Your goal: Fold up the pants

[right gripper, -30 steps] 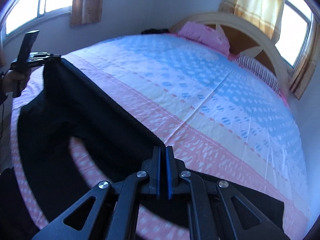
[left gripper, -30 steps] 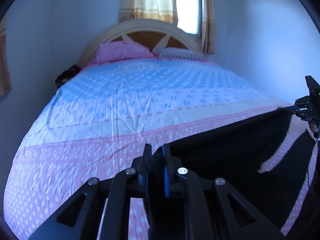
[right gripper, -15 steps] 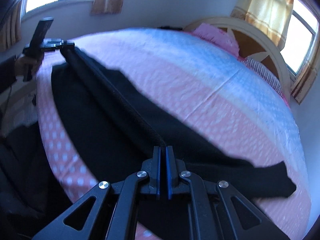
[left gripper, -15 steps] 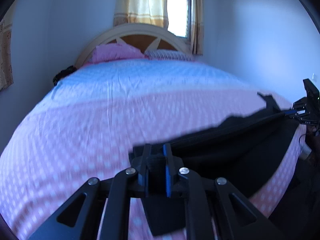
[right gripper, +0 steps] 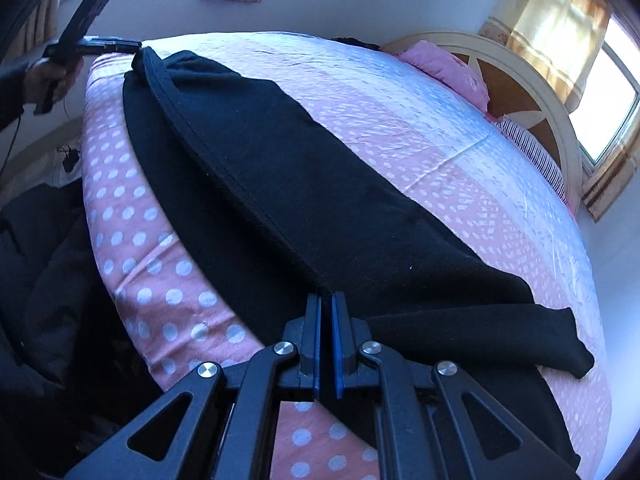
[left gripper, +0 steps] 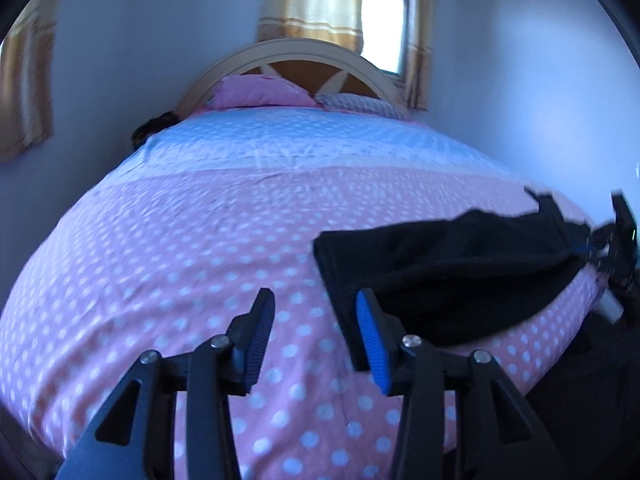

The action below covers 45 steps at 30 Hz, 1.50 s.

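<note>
The left gripper (left gripper: 314, 332) is spread wide and empty, while the right gripper (right gripper: 325, 334) pinches the pants (right gripper: 304, 184) lying doubled along the bed (left gripper: 200, 240) edge; release only once the layers lie flat and aligned.

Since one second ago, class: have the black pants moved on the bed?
Yes. The pants have dropped from being stretched up in the air to lying flat on the bedspread, nearer the foot edge, away from the headboard.
</note>
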Each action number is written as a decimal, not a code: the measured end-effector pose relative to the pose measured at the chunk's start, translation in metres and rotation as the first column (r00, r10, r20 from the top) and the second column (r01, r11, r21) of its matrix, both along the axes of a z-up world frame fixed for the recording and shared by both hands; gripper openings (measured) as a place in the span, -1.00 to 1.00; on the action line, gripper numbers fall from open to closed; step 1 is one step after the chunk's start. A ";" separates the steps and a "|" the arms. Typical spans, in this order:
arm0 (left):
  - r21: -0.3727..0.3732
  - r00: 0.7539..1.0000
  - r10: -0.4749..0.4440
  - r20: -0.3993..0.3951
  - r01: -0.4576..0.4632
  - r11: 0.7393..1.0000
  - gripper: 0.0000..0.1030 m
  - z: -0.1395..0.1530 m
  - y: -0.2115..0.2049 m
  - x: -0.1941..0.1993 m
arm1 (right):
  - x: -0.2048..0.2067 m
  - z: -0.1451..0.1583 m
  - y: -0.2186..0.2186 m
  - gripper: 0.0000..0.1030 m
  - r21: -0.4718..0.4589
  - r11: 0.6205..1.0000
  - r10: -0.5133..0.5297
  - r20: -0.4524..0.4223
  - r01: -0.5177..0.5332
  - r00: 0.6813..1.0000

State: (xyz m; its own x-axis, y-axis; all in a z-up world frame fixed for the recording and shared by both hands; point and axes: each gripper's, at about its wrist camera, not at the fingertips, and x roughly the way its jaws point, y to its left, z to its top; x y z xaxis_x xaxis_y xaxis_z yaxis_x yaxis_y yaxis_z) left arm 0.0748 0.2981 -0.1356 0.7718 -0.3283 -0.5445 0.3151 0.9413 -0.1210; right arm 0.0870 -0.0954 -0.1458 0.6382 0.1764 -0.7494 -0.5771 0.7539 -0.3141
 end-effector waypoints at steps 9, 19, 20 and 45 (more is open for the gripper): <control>-0.085 0.998 0.028 -0.060 -0.033 0.996 -0.12 0.000 -0.015 0.012 | -0.013 -0.007 0.009 -0.90 -0.092 0.995 0.046 0.060 -0.040 0.997; 0.164 0.988 0.131 -0.081 -0.116 0.980 0.06 -0.007 -0.056 0.017 | -0.028 -0.008 0.013 -0.84 -0.179 0.983 0.065 0.089 -0.049 0.994; 0.160 0.991 0.126 -0.052 -0.117 0.980 0.06 0.001 -0.058 0.012 | -0.029 -0.002 0.007 -0.83 -0.154 0.987 0.065 0.068 -0.054 0.996; -0.006 0.728 -0.665 -0.165 0.673 0.739 0.06 0.018 -0.401 -0.009 | 0.197 0.053 -0.293 0.02 0.225 0.471 -0.784 -0.337 0.853 0.522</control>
State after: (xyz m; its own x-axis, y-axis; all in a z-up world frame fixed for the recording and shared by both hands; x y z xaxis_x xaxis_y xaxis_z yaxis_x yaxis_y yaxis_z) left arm 0.0661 -0.1030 -0.1179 0.2726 -0.6976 -0.6626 0.8482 0.4994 -0.1768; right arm 0.2840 -0.3885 -0.0923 0.4965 -0.1136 -0.8605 0.3474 0.9345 0.0771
